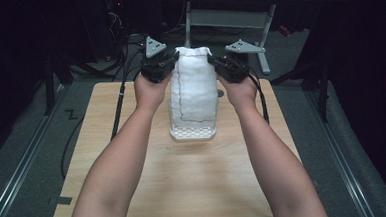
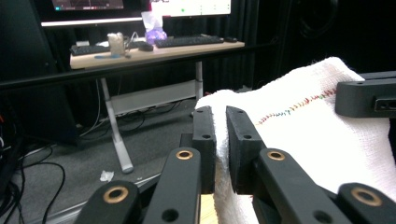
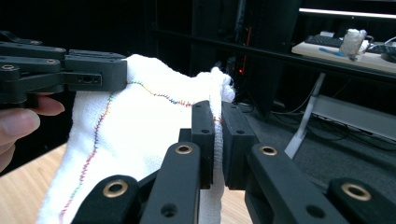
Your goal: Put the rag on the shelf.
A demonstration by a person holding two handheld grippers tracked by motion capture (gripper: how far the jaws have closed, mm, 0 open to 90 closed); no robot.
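A white cloth [image 1: 195,86] with a coloured stitched seam hangs upright between my two grippers, held by its top corners above a white perforated basket [image 1: 193,133]. My left gripper [image 1: 171,64] is shut on the cloth's top left corner; the left gripper view shows the cloth [image 2: 299,126] pinched between the jaws of that gripper [image 2: 220,140]. My right gripper [image 1: 216,62] is shut on the top right corner, and the right gripper view has the cloth [image 3: 135,126] caught between its jaws [image 3: 218,140]. The cloth's lower end reaches down into the basket.
The basket stands on a light wooden table [image 1: 184,179], towards its far middle. Behind the table stand a desk frame [image 1: 226,19] and cables on grey floor. A desk with keyboards [image 2: 154,46] shows far off in the left gripper view.
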